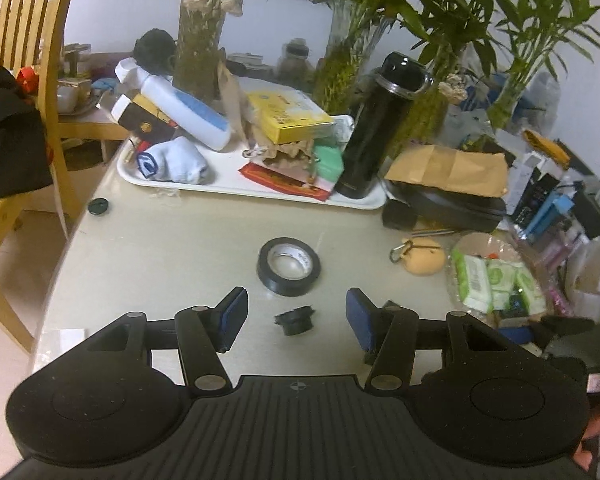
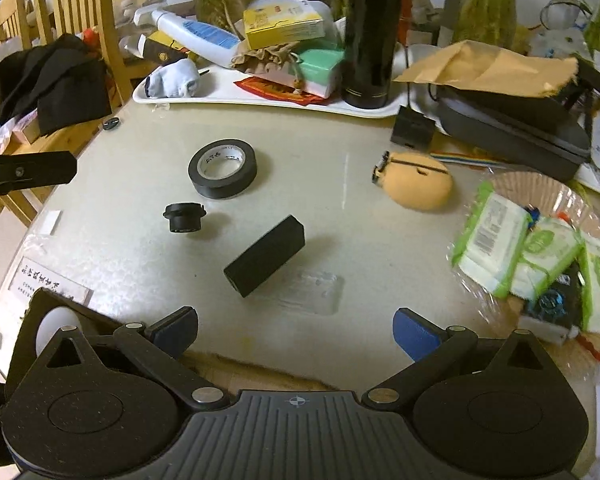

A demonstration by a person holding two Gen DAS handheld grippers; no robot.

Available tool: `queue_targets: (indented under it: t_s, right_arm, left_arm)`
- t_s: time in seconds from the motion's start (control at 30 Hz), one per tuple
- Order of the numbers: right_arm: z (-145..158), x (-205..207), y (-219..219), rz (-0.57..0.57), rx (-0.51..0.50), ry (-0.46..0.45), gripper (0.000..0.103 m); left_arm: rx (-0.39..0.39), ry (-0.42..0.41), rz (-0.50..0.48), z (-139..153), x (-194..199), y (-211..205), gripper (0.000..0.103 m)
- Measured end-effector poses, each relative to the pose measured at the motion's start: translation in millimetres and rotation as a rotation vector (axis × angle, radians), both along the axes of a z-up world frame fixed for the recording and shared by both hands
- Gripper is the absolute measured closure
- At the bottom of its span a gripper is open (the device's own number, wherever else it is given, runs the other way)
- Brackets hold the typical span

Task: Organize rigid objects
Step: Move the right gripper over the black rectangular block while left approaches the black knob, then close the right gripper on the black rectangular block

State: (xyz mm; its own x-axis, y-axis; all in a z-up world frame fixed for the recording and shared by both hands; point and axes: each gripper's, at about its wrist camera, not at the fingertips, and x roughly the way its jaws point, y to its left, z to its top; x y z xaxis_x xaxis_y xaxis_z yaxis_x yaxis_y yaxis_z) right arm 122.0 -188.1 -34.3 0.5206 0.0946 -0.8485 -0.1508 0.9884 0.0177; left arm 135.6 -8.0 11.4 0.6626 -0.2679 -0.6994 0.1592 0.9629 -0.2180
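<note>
The tray (image 1: pixel 228 186) at the table's (image 2: pixel 340 152) far side is already crowded, the flask (image 2: pixel 370 36) upright on it. Still loose on the bare top, I judge: the tape (image 2: pixel 222 168), the block (image 2: pixel 265 255), and the small cap (image 1: pixel 295 319). The left gripper (image 1: pixel 296 318) stands half-open around the cap without touching; the right gripper (image 2: pixel 296 334) gapes wide, empty.
</note>
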Motion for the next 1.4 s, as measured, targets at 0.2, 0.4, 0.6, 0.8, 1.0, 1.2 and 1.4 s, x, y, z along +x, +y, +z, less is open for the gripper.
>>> queue_targets:
  t_s: [0.2,0.4,0.6,0.8,1.0,1.2,1.4]
  right_arm:
    - [-4.0,17.1,8.7,0.021,0.007,0.007,0.000]
    - [-13.4,34.6,19.2,0.029,0.022,0.035,0.001]
    - [-24.3,54.2,30.0,0.036,0.005,0.054,0.009]
    - [-39.7,67.5,31.9,0.006,-0.018,0.104,0.027]
    - [-45.0,71.8,35.6,0.009,-0.039,0.100,0.074]
    - [-37.8,69.4,35.1,0.014,-0.028,0.078,0.086]
    - [-13.7,67.9,31.5,0.012,-0.002,0.042,0.086]
  left_arm:
    - [-0.003,0.012,0.010,2.2,-0.1,4.3,0.050]
    - [0.002,0.019,0.022,2.3,-0.4,9.2,0.050]
    - [0.004,0.029,0.023,0.8,0.8,9.9,0.050]
    - [0.013,0.043,0.024,-0.4,2.8,9.9,0.050]
    - [0.025,0.063,0.018,-4.2,3.2,8.9,0.050]
    - [0.034,0.090,0.016,-10.7,4.2,7.9,0.050]
    - [0.065,0.089,-0.009,-13.2,3.8,1.2,0.050]
